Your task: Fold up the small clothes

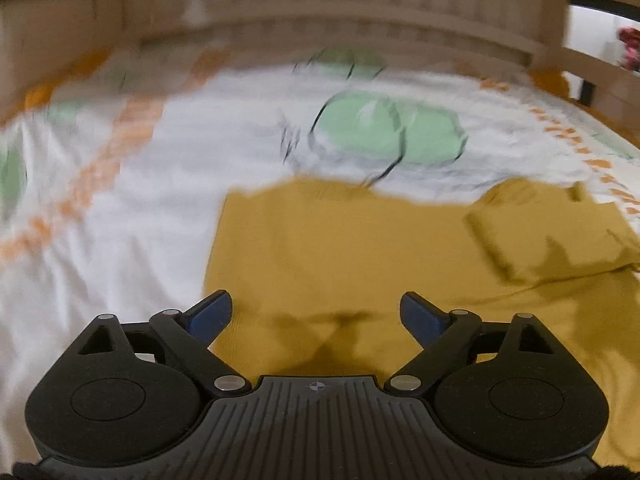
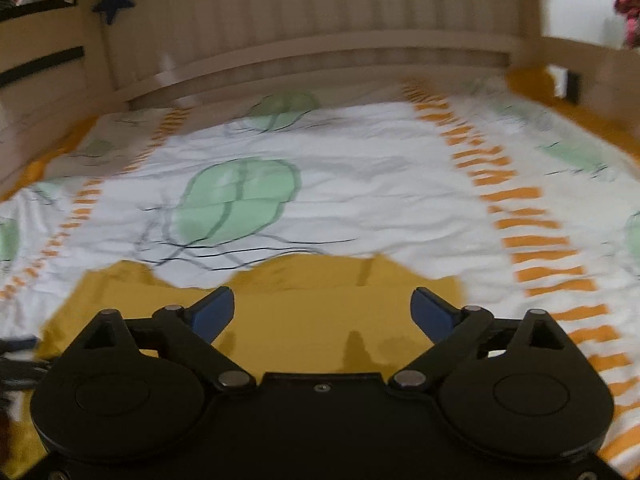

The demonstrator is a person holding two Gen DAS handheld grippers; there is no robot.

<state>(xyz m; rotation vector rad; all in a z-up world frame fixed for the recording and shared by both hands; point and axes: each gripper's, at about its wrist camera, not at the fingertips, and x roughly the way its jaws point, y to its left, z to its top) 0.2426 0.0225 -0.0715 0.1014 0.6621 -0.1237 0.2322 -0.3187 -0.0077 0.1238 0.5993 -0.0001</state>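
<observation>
Matt mustard cloth garment (image 1: 320,248); wrinkled printed sheet (image 2: 360,200), seemingly cotton.

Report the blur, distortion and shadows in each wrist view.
Left wrist view: strong motion smear on the bedsheet and its green print; the left gripper stays sharp and casts a dark shadow on the mustard garment. Right wrist view: milder blur, orange stripes streaked; the right gripper is crisp. Both views: fisheye bends the wooden headboard.

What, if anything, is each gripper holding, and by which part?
Nothing is held. The left gripper and the right gripper both have their jaws wide apart above the mustard garment, with no cloth pinched.
</observation>
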